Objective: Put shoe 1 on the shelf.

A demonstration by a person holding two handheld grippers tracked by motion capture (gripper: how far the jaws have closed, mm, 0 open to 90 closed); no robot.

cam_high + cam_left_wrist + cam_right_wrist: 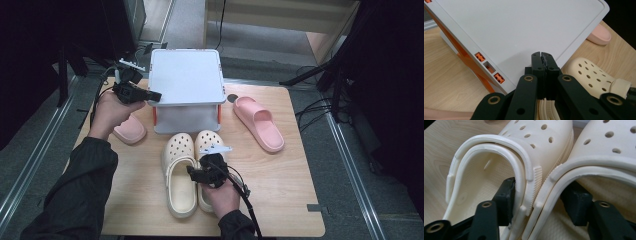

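On the wooden table [280, 195] a pair of cream clogs lies side by side, toes toward a white two-tier rack [186, 75] with orange fittings. The right gripper [200, 176] sits down at the heel openings: one jaw is inside the left clog [486, 177], the other inside the right clog [604, 152], with the two touching inner walls between them. Its jaws stand partly apart and look close against those walls, though I cannot tell whether the pads actually press. The left gripper [541, 55], jaws pressed together with nothing between them, hovers at the left front corner of the rack's top shelf. One pink slide [258, 123] lies right of the rack, another pink slide [129, 130] left of it, under the person's left wrist.
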